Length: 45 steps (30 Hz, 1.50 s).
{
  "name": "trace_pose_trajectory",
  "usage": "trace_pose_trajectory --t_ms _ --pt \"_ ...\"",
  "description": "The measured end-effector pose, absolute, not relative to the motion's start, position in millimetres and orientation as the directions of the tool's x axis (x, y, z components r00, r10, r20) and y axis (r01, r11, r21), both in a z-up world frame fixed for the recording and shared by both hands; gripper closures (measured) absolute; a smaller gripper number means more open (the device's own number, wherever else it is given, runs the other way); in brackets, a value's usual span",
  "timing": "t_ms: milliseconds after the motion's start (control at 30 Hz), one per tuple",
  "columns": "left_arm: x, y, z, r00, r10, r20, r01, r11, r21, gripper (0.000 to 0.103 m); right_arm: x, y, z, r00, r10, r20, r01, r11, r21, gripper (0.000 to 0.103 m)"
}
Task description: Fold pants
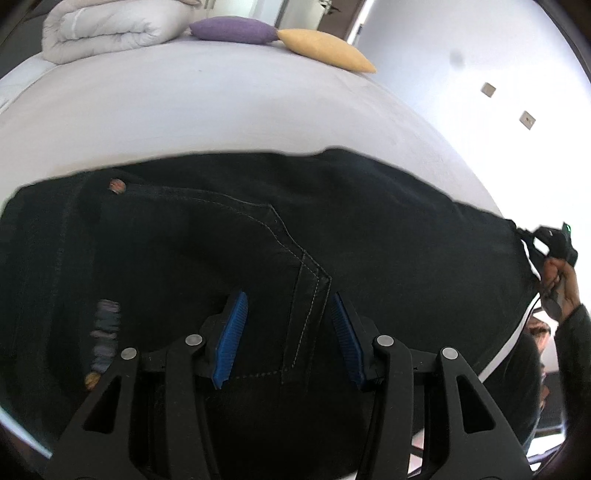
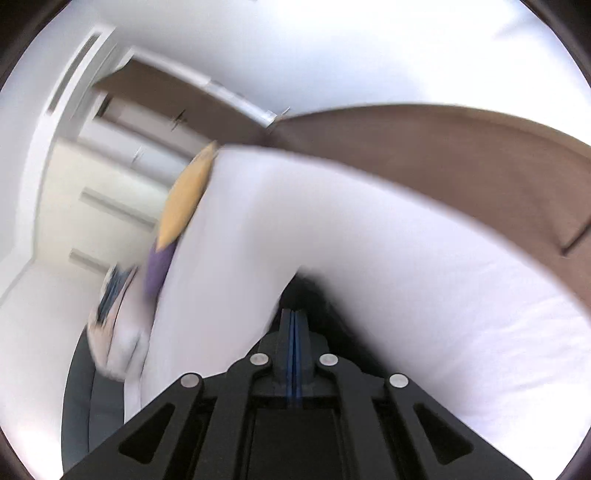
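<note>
Lying across the near part of the bed (image 1: 221,110), the dark pants (image 1: 258,229) spread wide, stitched pocket seams facing up. Over them hangs the left gripper (image 1: 288,332), its blue pads (image 1: 231,339) parted on either side of a seam, not pressing the cloth. At the far right edge of the pants, the right gripper (image 2: 294,325) is held in a hand (image 1: 557,284); its fingers are clenched together, with dark cloth just ahead of the tips, though blur hides whether any is pinched. Farther back sit a purple cushion (image 1: 232,29), a yellow cushion (image 1: 325,50) and a folded white duvet (image 1: 110,29).
</note>
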<state>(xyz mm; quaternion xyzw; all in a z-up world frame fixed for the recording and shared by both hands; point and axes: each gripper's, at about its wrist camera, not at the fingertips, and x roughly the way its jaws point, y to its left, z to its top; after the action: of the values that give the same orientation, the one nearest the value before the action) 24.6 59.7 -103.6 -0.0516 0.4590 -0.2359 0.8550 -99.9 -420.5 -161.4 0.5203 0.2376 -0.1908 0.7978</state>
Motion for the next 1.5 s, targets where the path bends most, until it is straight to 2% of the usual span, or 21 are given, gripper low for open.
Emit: trace_pose_trajectory --t_ms 33,67,167,233,333,400,433,467,533,667,767,900,1033,1067,1100,1133,1167,1233,1333,1400,1500 --pt "23.7 59.4 -95.7 0.475 -0.468 -0.745 0.367 0.875 -0.315 0.056 -108.2 -414.5 -155.0 0.81 -0.075 -0.582 0.561 0.392 0.729 0.098" --pt "26.2 54.0 -86.5 0.479 -0.489 -0.729 0.388 0.863 -0.324 0.056 -111.1 -404.9 -150.8 0.814 -0.065 -0.578 0.55 0.408 0.729 0.098" --pt "42.4 24.7 -72.3 0.472 -0.529 -0.705 0.455 0.831 -0.319 0.056 -105.8 -359.1 -146.2 0.855 0.082 -0.512 0.429 0.441 0.788 0.097" --pt "61.6 -9.3 -70.6 0.448 -0.558 -0.699 0.511 0.801 -0.313 0.056 -86.3 -313.5 -150.1 0.837 0.237 -0.494 0.337 0.487 0.806 0.093" --pt "91.3 -29.7 -93.9 0.401 -0.551 -0.732 0.51 0.798 -0.321 0.056 -43.0 -250.4 -167.8 0.749 0.431 -0.503 0.246 0.524 0.816 0.092" --pt "103.3 -13.7 -113.4 0.387 -0.52 -0.761 0.467 0.823 -0.325 0.057 -29.1 -228.0 -185.3 0.694 0.471 -0.545 0.268 0.534 0.802 0.092" --pt "106.2 1.0 -118.3 0.388 -0.532 -0.753 0.45 0.822 -0.348 0.06 -25.8 -225.5 -195.7 0.678 0.484 -0.553 0.284 0.521 0.805 0.096" --pt "108.8 24.3 -121.3 0.388 -0.562 -0.731 0.431 0.811 -0.396 0.061 -26.6 -226.7 -200.5 0.683 0.485 -0.546 0.29 0.506 0.812 0.103" --pt "115.3 58.2 -123.1 0.388 -0.605 -0.695 0.408 0.789 -0.459 0.069 -30.8 -237.7 -207.1 0.709 0.483 -0.515 0.293 0.463 0.837 0.103" --pt "122.8 126.4 -125.9 0.398 -0.676 -0.62 0.393 0.736 -0.551 0.071 -52.4 -271.2 -204.1 0.765 0.401 -0.505 0.325 0.437 0.839 0.103" --pt "121.2 161.6 -128.2 0.427 -0.655 -0.623 0.386 0.755 -0.53 0.071 -62.3 -307.7 -201.9 0.816 0.312 -0.487 0.356 0.394 0.848 0.103" --pt "116.8 193.4 -135.0 0.435 -0.691 -0.577 0.37 0.722 -0.585 0.071 -93.6 -352.9 -195.4 0.861 0.163 -0.481 0.403 0.356 0.843 0.103" --pt "94.8 215.7 -142.0 0.488 -0.64 -0.593 0.339 0.765 -0.547 0.071 -143.4 -395.6 -182.5 0.875 0.013 -0.484 0.461 0.284 0.841 0.103" --pt "90.3 222.2 -138.8 0.506 -0.626 -0.593 0.322 0.775 -0.543 0.071 -155.1 -401.2 -175.1 0.869 -0.024 -0.494 0.479 0.287 0.829 0.101" --pt "87.0 226.7 -135.0 0.521 -0.607 -0.6 0.309 0.789 -0.53 0.071 -168.8 -406.5 -165.2 0.855 -0.075 -0.513 0.51 0.3 0.806 0.095" --pt "79.3 231.7 -128.1 0.54 -0.58 -0.61 0.297 0.81 -0.506 0.071 -185.0 -411.0 -154.9 0.841 -0.135 -0.523 0.538 0.306 0.786 0.065" --pt "73.4 231.4 -122.3 0.557 -0.555 -0.617 0.292 0.827 -0.481 0.07 -202.6 -415.3 -146.7 0.836 -0.191 -0.515 0.549 0.291 0.783 0.031" --pt "60.7 224.8 -108.5 0.583 -0.53 -0.615 0.294 0.844 -0.449 0.052 -237.1 -420.3 -133.7 0.841 -0.271 -0.468 0.531 0.25 0.81 0.024" --pt "45.5 195.5 -88.4 0.605 -0.558 -0.569 0.329 0.825 -0.46 0.042 -244.2 -404.3 -120.7 0.857 -0.252 -0.449 0.51 0.291 0.809 0.024" --pt "37.2 165.3 -80.9 0.588 -0.596 -0.547 0.367 0.799 -0.476 0.038 -244.5 -388.8 -121.2 0.858 -0.212 -0.469 0.514 0.322 0.795 0.025" --pt "27.0 106.3 -78.6 0.551 -0.641 -0.535 0.409 0.766 -0.496 0.038 -238.0 -369.4 -136.4 0.855 -0.145 -0.498 0.517 0.291 0.805 0.026"
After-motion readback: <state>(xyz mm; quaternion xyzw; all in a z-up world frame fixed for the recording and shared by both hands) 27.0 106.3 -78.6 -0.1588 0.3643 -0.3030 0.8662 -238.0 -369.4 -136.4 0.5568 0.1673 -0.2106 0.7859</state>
